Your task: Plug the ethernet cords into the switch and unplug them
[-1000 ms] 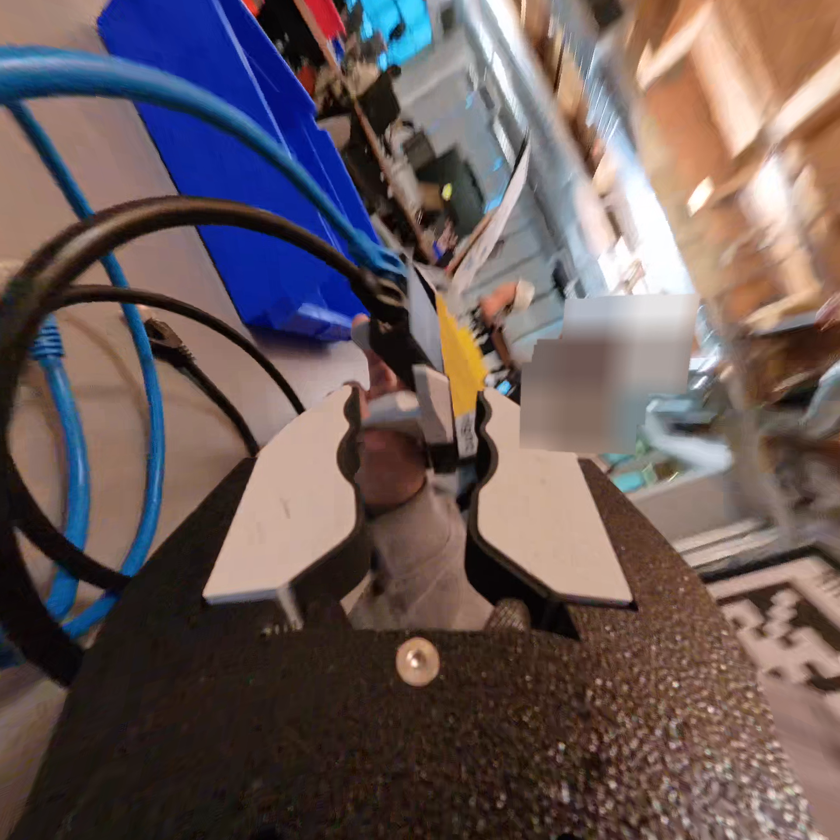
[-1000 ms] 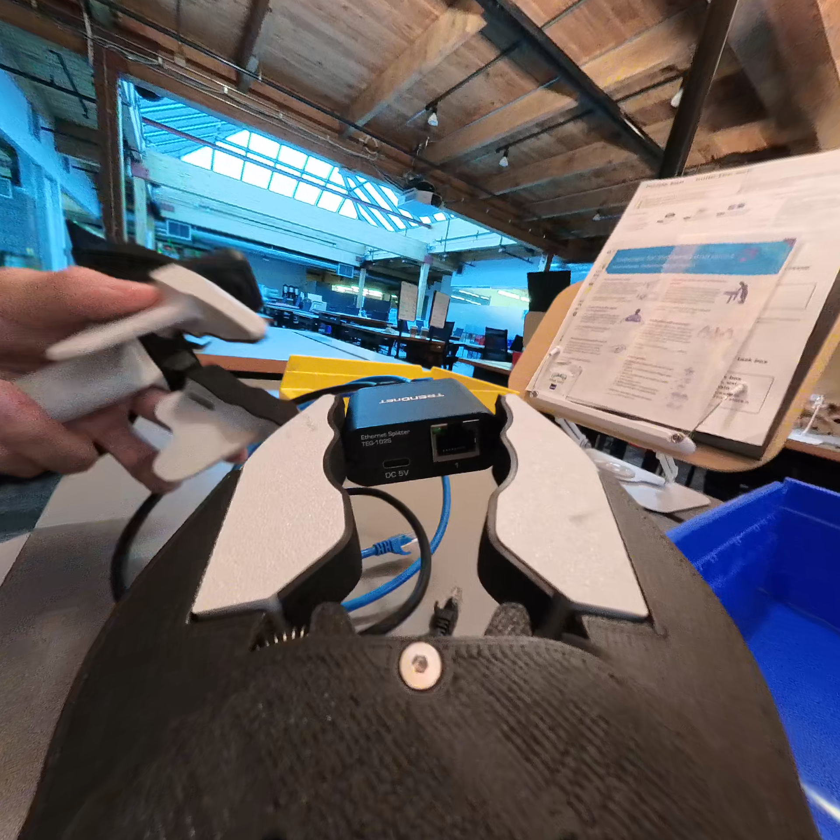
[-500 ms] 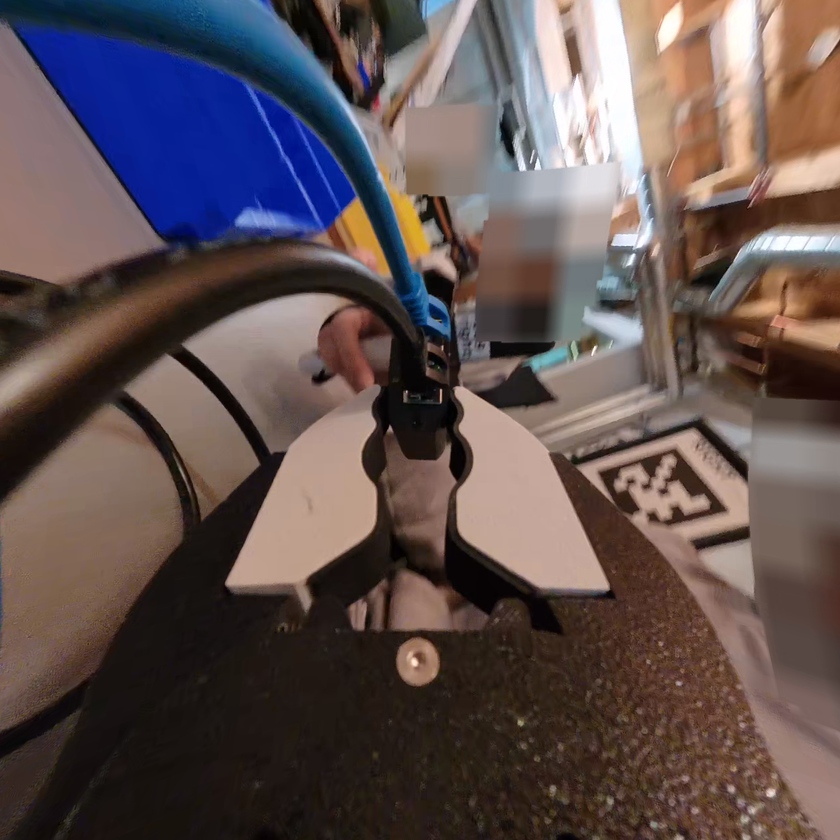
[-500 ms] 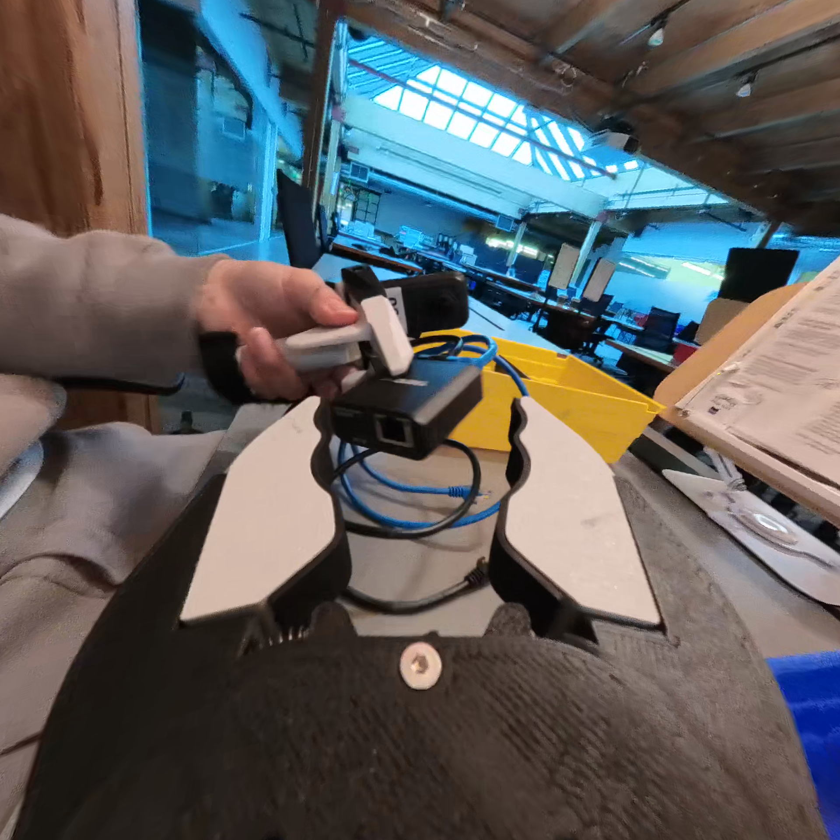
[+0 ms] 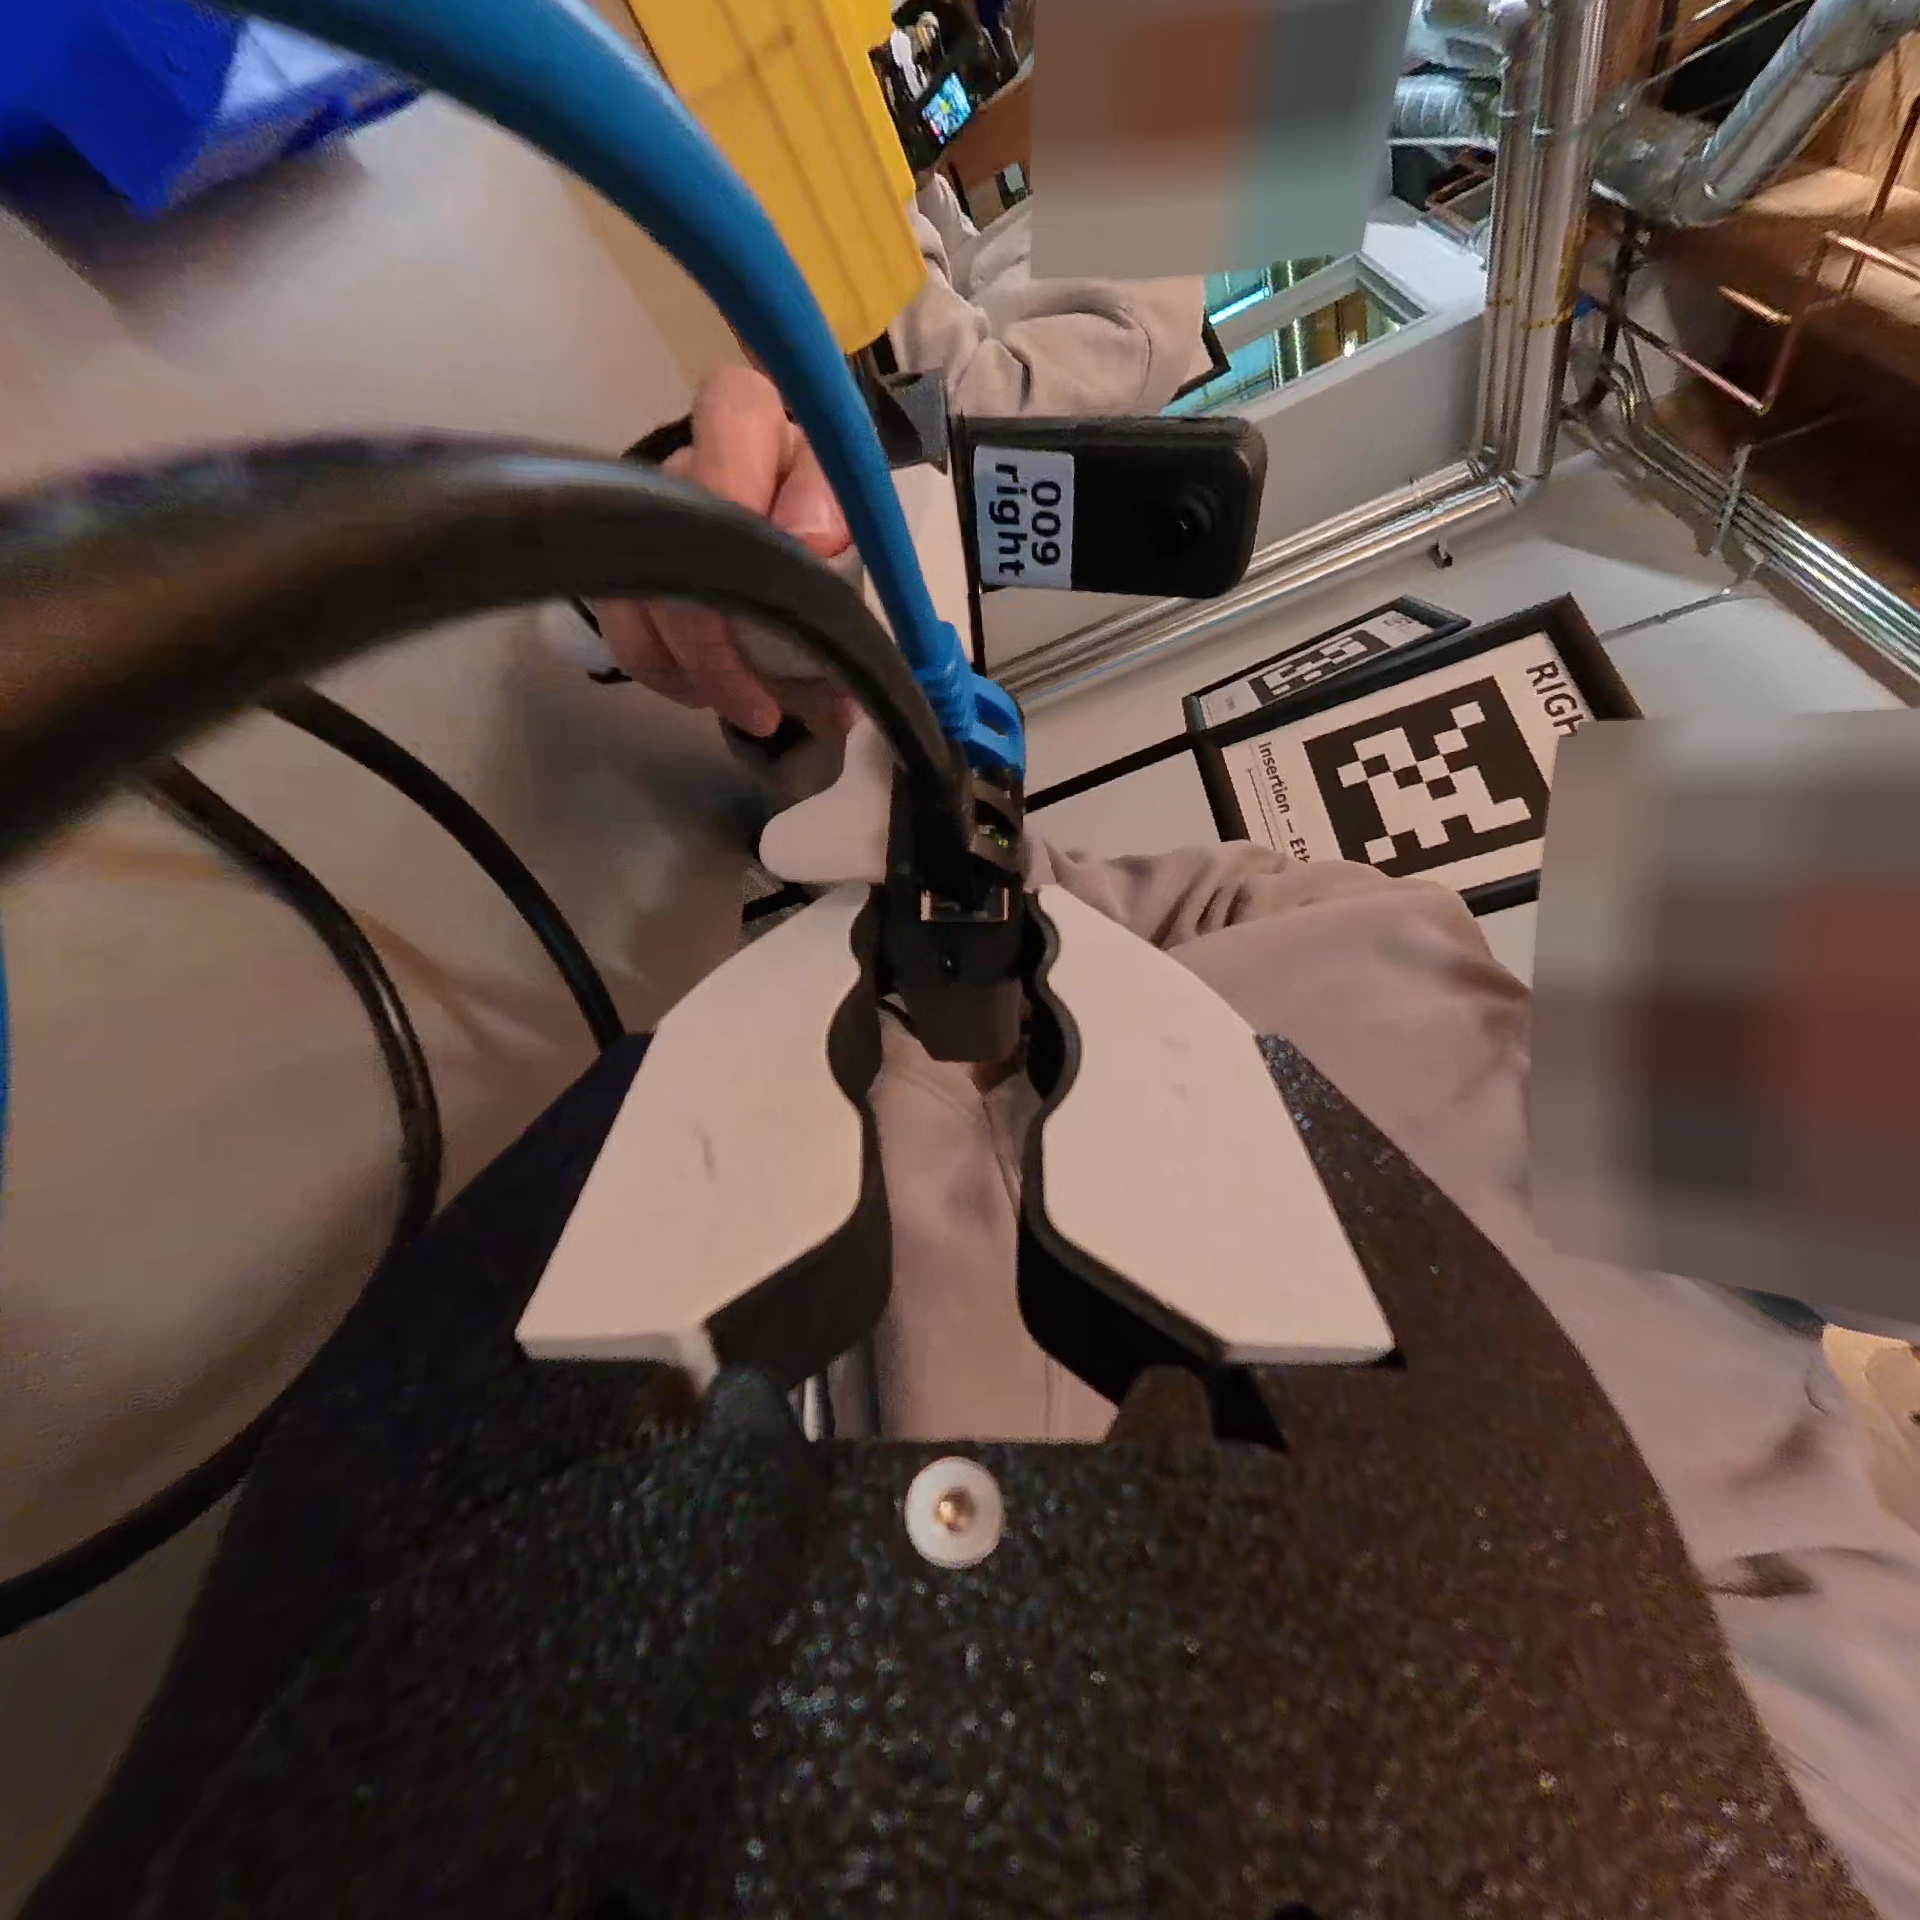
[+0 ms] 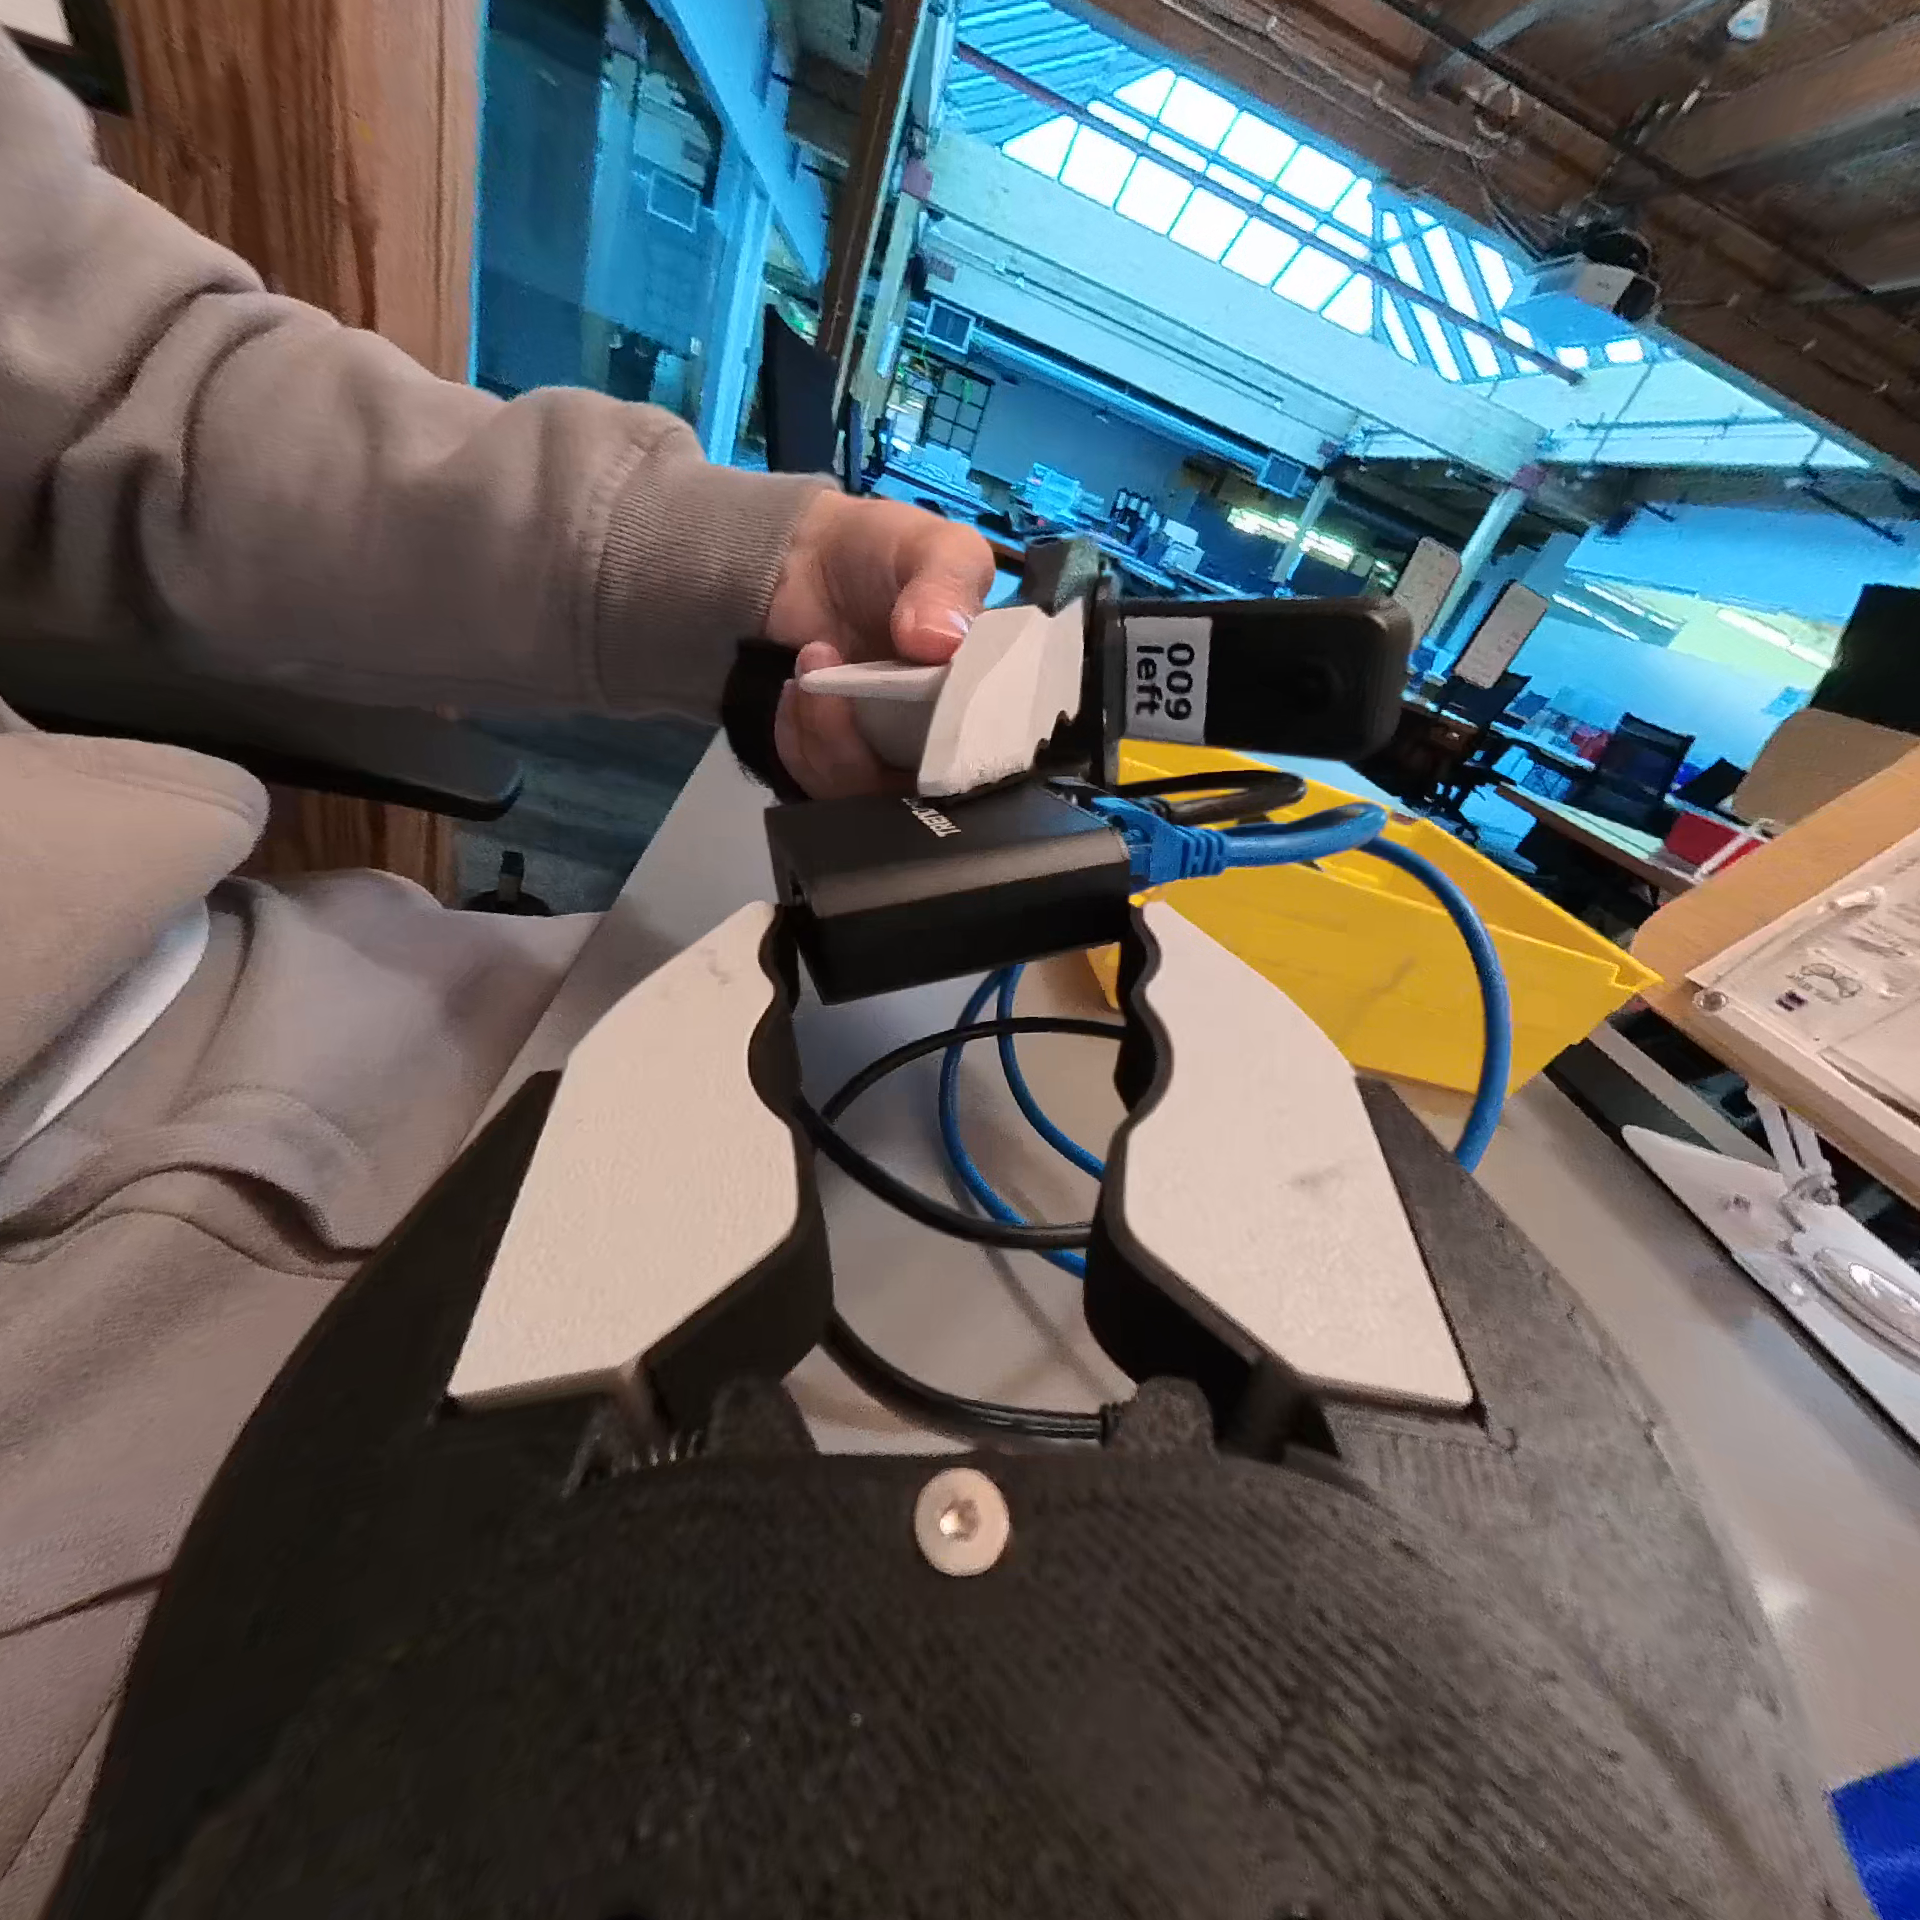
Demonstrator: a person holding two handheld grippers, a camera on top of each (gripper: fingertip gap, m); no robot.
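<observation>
**Left wrist view: switch clamped, both cords in**

Your left tongs (image 5: 951, 961) are pinched together on the black ethernet switch (image 5: 956, 977). At 12 o'clock, the blue cord (image 5: 727, 239) and black cord (image 5: 416, 520) sit plugged in. Your right tongs (image 6: 956, 935) stand apart, just beneath the switch (image 6: 935, 883), above the worktop (image 6: 966, 1320).

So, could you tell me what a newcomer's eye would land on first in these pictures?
Probably the small black switch, held up off the table between both grippers: the left gripper is clamped across it. Next, the bright blue cable plugged into its end and looping down, with a yellow bin behind.
</observation>
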